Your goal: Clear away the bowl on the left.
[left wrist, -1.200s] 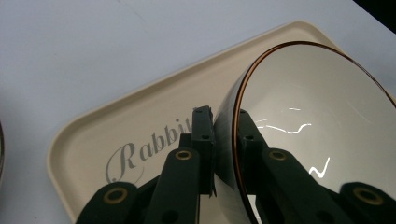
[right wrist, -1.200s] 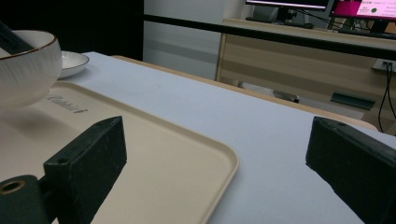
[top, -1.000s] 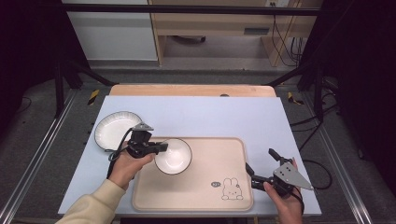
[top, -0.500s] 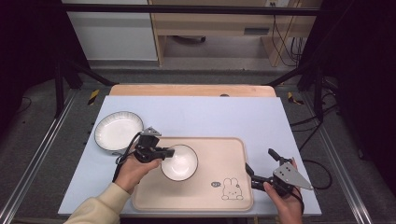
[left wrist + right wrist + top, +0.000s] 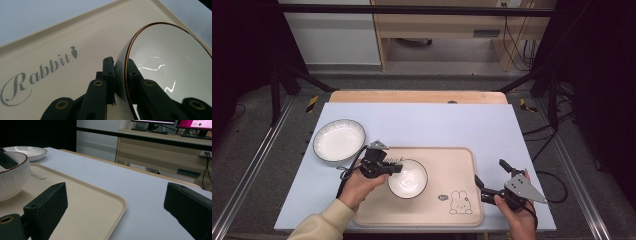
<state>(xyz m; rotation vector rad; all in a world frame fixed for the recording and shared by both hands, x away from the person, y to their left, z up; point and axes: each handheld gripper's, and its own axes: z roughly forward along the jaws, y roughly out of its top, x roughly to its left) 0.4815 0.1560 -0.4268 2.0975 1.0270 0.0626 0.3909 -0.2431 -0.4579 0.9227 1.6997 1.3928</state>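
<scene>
Bowl (image 5: 407, 178), white with a dark rim: one, now over the middle of the beige tray (image 5: 459, 165), carried a little rightward and toward the person since a second ago, its rim clamped between the jaws of the left gripper (image 5: 381, 163); likely close to being set down. Plate (image 5: 339, 140): one, on the table left of the tray. Grippers: two, the right gripper (image 5: 490, 178) idle by the tray's right edge, jaws wide apart and empty.

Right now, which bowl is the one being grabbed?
Find the cream tray with the bunny picture on the blue table. The bowl sits on its left half, rim pinched by the left gripper. The other dish, the plate, lies off the tray, wider and shallower.
</scene>
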